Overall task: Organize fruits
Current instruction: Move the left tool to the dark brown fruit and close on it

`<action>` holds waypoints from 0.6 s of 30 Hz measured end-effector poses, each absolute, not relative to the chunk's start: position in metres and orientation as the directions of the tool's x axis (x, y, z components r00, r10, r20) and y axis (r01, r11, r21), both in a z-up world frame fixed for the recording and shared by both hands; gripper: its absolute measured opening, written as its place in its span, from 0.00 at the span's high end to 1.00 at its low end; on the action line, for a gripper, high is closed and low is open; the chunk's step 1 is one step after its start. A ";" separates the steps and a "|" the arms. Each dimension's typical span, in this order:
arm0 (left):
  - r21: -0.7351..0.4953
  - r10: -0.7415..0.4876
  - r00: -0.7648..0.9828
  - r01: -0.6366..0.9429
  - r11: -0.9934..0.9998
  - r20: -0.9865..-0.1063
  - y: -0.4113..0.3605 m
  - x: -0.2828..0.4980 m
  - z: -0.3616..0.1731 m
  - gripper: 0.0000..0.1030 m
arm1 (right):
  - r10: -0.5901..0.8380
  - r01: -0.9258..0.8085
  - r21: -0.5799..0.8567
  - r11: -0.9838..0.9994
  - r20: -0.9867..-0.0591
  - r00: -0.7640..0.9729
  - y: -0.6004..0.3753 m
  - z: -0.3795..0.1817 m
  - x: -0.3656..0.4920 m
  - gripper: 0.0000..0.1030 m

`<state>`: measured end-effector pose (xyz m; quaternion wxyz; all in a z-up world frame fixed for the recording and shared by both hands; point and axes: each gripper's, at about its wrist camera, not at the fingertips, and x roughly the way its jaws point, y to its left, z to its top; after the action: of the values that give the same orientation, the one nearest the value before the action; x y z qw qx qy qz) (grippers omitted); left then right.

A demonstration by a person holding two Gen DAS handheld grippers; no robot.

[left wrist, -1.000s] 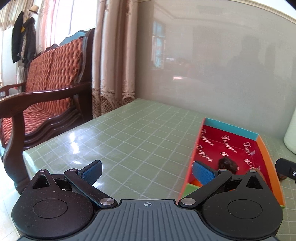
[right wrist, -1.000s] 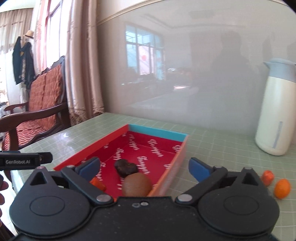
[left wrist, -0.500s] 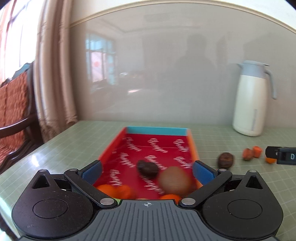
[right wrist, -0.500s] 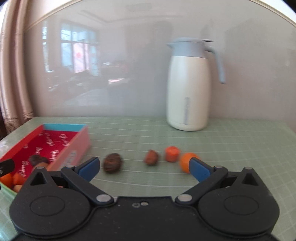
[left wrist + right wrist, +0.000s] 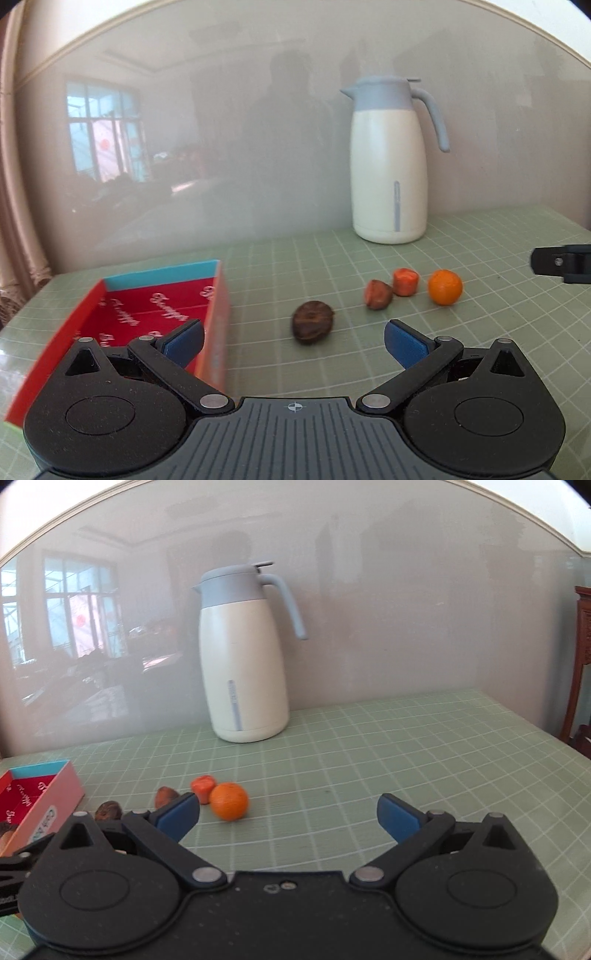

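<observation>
Left gripper (image 5: 293, 341) and right gripper (image 5: 288, 814) both spread, empty; dark fruit (image 5: 312, 322) mid-frame, right of red tray (image 5: 218, 295).

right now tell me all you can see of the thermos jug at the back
The thermos jug is a tall cream-white body with a pale blue-grey lid, spout and curved handle, and a thin blue strip low on its front. It looks smooth and hard. It stands upright, lid on, on the green gridded table close to the glossy wall, behind the loose fruits. Neither gripper touches it.
</observation>
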<state>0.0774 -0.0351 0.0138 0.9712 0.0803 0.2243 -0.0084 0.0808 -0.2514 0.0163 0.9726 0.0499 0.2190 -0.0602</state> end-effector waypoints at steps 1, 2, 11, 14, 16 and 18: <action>0.155 0.016 0.895 0.060 0.986 -0.446 -0.041 0.084 0.011 0.00 | -0.112 0.154 0.064 0.986 -0.430 0.896 -0.255 0.016 0.079 0.00; 0.158 0.013 0.891 0.066 0.985 -0.454 -0.045 0.090 0.010 0.00 | -0.131 0.171 0.057 0.984 -0.428 0.895 -0.259 0.015 0.077 0.00; 0.153 0.016 0.852 0.076 0.985 -0.524 -0.062 0.143 -0.010 0.01 | -0.229 0.285 0.054 0.957 -0.459 0.858 -0.293 0.007 0.070 0.00; 0.152 0.004 0.844 0.092 0.984 -0.536 -0.065 0.151 -0.016 0.09 | -0.231 0.287 0.059 0.956 -0.451 0.862 -0.296 0.007 0.067 0.00; 0.137 -0.012 0.829 0.106 0.985 -0.559 -0.066 0.156 -0.021 0.14 | -0.228 0.286 0.064 0.956 -0.449 0.864 -0.297 0.008 0.066 0.00; 0.128 -0.014 0.823 0.105 0.986 -0.567 -0.065 0.158 -0.024 0.20 | -0.222 0.282 0.071 0.957 -0.447 0.866 -0.296 0.009 0.066 0.00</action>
<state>0.1579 -0.0645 -0.0245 0.9517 0.0770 0.2956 -0.0313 0.0663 -0.2964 0.0091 0.9637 0.0669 0.2230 -0.1307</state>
